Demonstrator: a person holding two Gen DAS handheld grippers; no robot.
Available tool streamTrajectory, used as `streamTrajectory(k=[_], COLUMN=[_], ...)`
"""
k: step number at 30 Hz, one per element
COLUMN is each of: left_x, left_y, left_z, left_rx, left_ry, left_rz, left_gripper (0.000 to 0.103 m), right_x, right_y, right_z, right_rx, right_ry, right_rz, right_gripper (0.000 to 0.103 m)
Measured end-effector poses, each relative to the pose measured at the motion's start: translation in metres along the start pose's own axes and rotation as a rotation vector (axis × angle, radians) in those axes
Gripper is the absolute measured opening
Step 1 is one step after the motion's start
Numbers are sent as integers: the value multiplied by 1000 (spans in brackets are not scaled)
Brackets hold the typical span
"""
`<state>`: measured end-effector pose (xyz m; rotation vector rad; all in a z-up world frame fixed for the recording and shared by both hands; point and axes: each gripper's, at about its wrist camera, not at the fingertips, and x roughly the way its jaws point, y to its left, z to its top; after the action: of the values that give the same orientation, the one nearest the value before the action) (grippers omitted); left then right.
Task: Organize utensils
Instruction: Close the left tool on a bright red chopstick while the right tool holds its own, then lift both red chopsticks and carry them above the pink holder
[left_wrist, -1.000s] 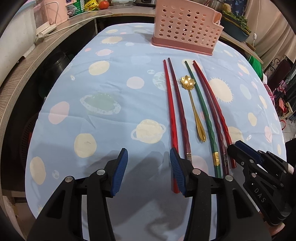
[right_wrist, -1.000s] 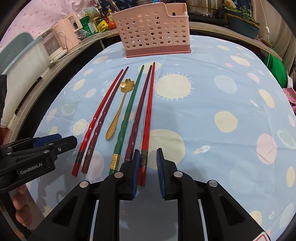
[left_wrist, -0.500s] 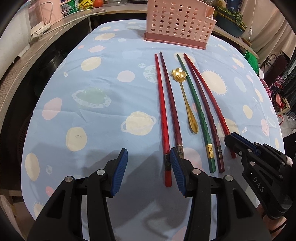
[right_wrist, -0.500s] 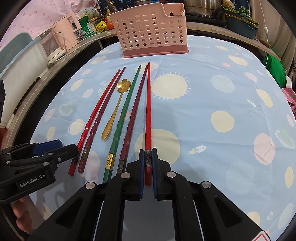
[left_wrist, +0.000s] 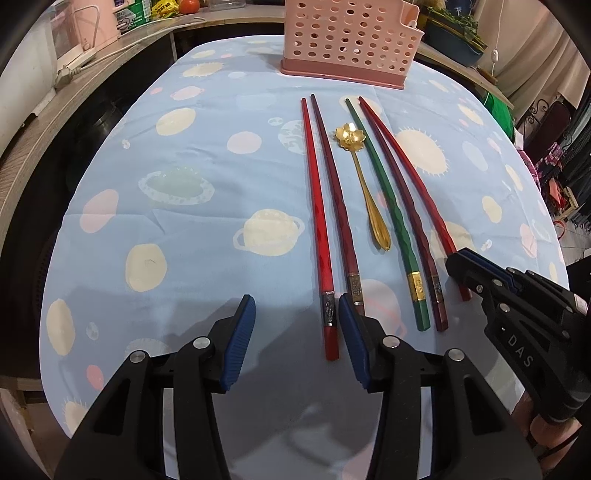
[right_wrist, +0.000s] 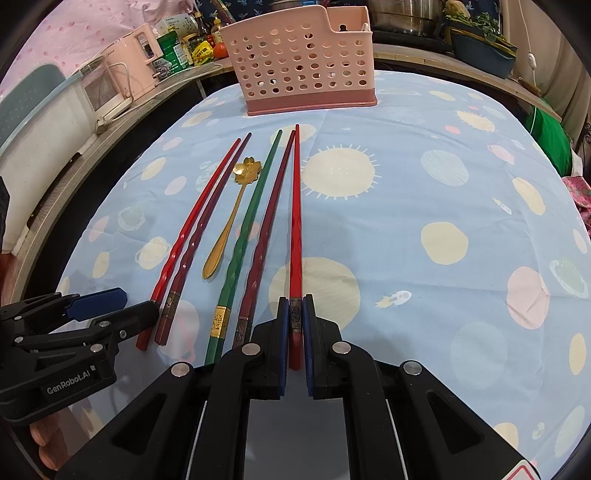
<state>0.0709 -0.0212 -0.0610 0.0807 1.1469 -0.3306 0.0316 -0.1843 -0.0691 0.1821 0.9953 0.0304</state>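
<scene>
We see the right gripper (right_wrist: 294, 325) pressed together on the near end of the rightmost red chopstick (right_wrist: 295, 221), its blue pads (right_wrist: 283, 332) pinching the dark metal band just above the butt. That chopstick runs straight away from us toward the pink perforated utensil basket (right_wrist: 303, 62), which stands upright at the far edge of the table.

We see the left gripper (left_wrist: 297, 336) spread, jaws apart above the tablecloth (left_wrist: 184, 240). The leftmost red chopstick (left_wrist: 318, 229) lies with its near end between the blue pads, close to the right-hand pad (left_wrist: 352, 332); whether it touches we cannot tell. Nothing is pinched.

The remaining utensils lie flat on the blue planet-print cloth, roughly parallel, tips toward the basket. From left: the red chopstick, a dark maroon chopstick (left_wrist: 338, 206) just beside it, a gold flower-headed spoon (left_wrist: 364, 184), a green chopstick (left_wrist: 388, 206) with a gold band, another maroon chopstick (left_wrist: 406, 206), then the gripped red one.

In the left wrist view the right gripper enters from the near right, covering that chopstick's near end.
</scene>
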Motion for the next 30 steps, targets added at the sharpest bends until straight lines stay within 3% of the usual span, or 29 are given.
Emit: streamTrajectory(k=[5,10,20,30], left_x=[-2,-2,-5,-27], left_y=[0,-2,-1,3], left_z=[-2,-4,-2,10], left_rx=[9,16,7,-23], left_ry=[3,15,13,-42], left_rz=[-14,-43,-52,-61], left_gripper=[29,7,7,7], right_x=[0,0,-1,-17], right_y=[0,-1,-2,-7], right_z=[0,0,0,6], right_rx=[-1,1,13,30], right_ry=[0,0,-1,-39], right_rz=[-1,1,7,16], right_gripper=[7,7,7,7])
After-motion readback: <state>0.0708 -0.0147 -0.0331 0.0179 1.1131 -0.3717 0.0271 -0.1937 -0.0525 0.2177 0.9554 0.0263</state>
